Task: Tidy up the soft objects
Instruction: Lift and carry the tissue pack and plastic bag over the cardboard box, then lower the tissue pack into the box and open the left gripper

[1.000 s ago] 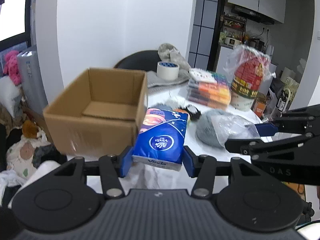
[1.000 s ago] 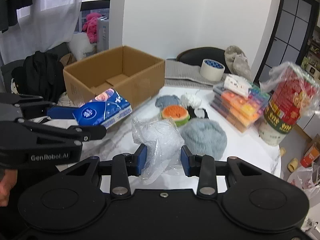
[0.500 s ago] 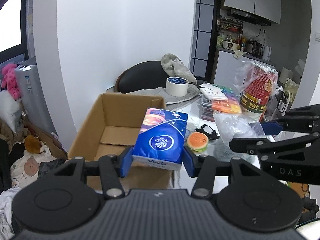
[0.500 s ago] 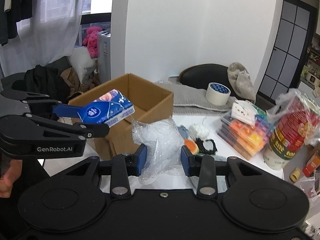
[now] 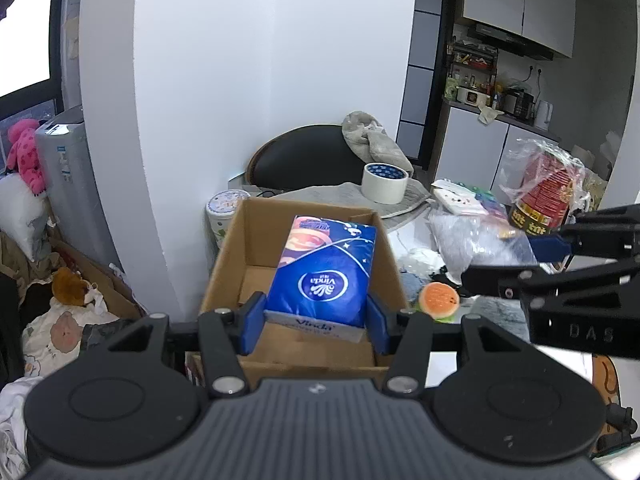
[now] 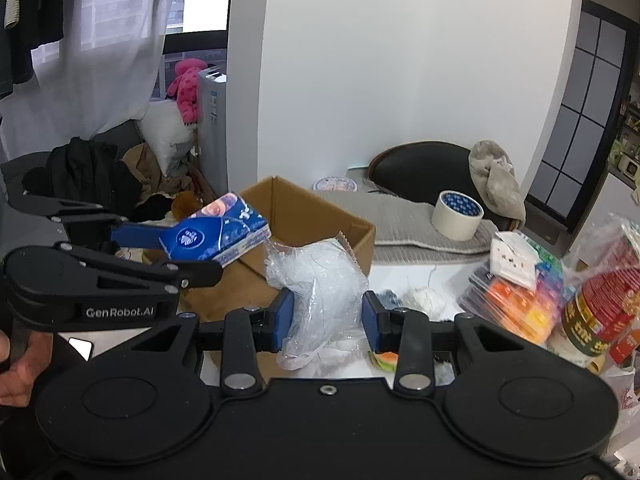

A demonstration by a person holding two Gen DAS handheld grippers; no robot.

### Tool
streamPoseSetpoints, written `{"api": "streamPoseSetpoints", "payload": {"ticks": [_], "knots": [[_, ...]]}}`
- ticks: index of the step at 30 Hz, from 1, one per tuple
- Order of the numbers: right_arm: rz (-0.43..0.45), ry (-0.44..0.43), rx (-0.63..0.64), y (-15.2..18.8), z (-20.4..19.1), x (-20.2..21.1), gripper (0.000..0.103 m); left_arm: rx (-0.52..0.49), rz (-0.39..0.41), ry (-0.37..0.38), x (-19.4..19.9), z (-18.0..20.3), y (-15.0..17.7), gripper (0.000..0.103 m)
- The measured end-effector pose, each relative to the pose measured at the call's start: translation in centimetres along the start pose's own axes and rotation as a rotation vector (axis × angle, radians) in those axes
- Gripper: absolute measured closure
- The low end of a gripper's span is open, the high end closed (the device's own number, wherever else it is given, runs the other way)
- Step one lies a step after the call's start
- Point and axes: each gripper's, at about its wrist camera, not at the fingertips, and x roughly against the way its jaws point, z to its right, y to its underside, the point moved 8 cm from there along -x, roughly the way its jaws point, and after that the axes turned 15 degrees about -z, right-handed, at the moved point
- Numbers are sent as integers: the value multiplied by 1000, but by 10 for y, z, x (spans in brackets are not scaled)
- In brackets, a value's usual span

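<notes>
left gripper (image 5: 316, 320): closed on blue tissue pack (image 5: 324, 276), held above open cardboard box (image 5: 394, 276) | right gripper (image 6: 326, 320): clamped on clear plastic bag (image 6: 320, 284), held over the surface (image 6: 404, 276) beside the box | orange sponge toy (image 5: 438, 298) seen on the surface

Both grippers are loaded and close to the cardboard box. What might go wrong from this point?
1. The tissue pack is gripped only at its near end by the left gripper; the far end could sag or slip before it is over the cardboard box.
2. The right gripper holds a crinkly plastic bag by loose film, which may slide out.
3. The two grippers are close; they may collide over the box.
</notes>
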Motion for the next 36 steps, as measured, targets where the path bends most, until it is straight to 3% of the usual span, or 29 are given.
{"api": "streamPoseSetpoints", "payload": {"ticks": [18, 27, 36], "knots": [[-29, -38, 4, -44, -30, -36, 67, -63, -77, 39, -24, -50, -23, 51], [-55, -51, 6, -54, -28, -55, 67, -74, -155, 38, -62, -55, -44, 51], [-46, -72, -18, -55, -15, -59, 66, -105, -176, 15, -76, -41, -62, 51]]}}
